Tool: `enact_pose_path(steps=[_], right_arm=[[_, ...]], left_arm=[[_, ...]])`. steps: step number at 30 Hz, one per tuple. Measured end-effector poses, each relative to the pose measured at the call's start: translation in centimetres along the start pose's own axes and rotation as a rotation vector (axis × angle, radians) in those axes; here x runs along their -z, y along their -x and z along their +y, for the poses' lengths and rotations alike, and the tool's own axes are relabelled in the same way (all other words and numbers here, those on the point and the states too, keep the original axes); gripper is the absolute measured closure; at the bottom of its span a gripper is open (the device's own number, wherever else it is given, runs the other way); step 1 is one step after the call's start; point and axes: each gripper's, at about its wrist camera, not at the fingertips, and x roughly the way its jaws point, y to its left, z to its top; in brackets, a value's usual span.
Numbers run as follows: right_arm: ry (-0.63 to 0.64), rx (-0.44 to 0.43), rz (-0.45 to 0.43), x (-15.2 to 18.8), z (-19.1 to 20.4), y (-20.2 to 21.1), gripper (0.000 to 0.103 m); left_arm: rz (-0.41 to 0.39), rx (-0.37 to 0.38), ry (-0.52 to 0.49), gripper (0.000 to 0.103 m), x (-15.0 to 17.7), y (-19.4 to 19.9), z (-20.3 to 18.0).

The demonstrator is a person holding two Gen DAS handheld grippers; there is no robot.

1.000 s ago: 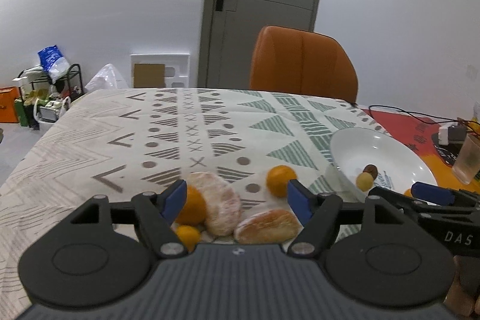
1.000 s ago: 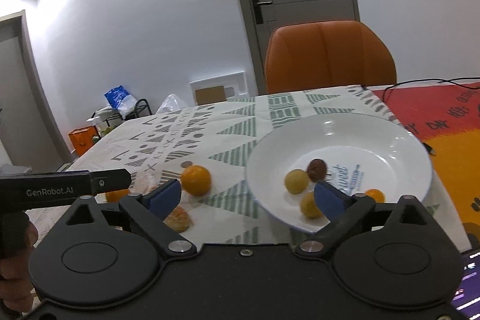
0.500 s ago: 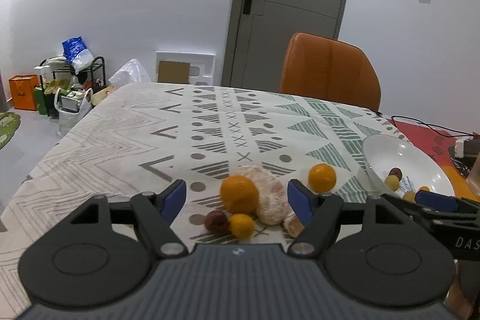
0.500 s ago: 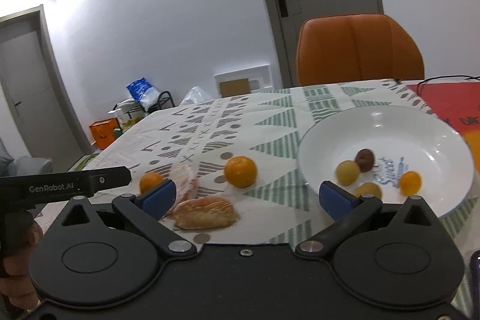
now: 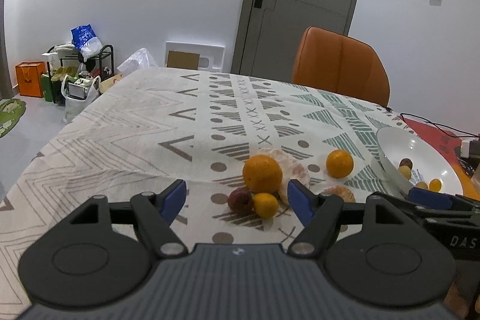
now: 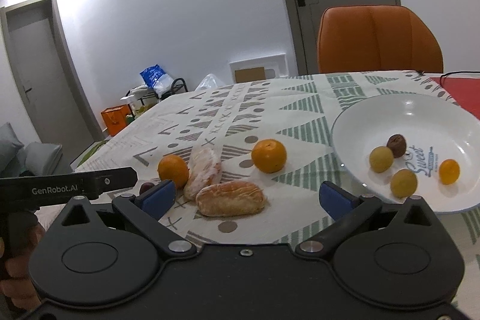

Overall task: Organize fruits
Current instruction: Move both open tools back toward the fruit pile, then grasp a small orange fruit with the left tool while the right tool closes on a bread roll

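Note:
On the patterned tablecloth lies a cluster: a large orange, a small orange, a dark plum and two peeled citrus pieces. Another orange sits apart, nearer the white bowl, which holds several small fruits. My left gripper hovers open just short of the cluster and touches none of it. My right gripper stands wide open before the nearer peeled piece, with nothing gripped.
An orange chair stands at the table's far side before a grey door. A red mat and cables lie right of the bowl. A rack and bags stand on the floor at left. A hand holds the left gripper.
Both grippers have drawn back from the fruit and swung left. The plum and small orange have come into the left view, and the bowl has slid to the right in both views.

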Motion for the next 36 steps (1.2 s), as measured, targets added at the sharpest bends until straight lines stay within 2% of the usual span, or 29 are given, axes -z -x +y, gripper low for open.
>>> enact_pose_path(steps=[8,11,13,19,24,36], right_arm=[[0.027,-0.025,0.037,0.5,0.7,-1.5,0.0],[0.034,-0.029,0.048,0.5,0.8,-2.0,0.001],[0.036,-0.031,0.05,0.6,0.9,-2.1,0.002],[0.041,-0.038,0.078,0.7,1.0,-3.2,0.011],[0.043,-0.039,0.086,0.7,1.0,-3.6,0.016],[0.054,-0.043,0.095,0.5,1.0,-4.1,0.023]], left_arm=[[0.009,0.009,0.013,0.034,0.8,-0.5,0.1],[0.013,0.015,0.012,0.042,1.0,-0.7,0.1],[0.023,0.026,0.016,0.053,1.0,-1.0,0.2],[0.049,0.062,0.022,0.073,1.2,-1.6,0.1],[0.057,0.095,0.023,0.078,1.3,-1.9,-0.2],[0.079,0.12,0.023,0.079,1.1,-3.3,-0.5]])
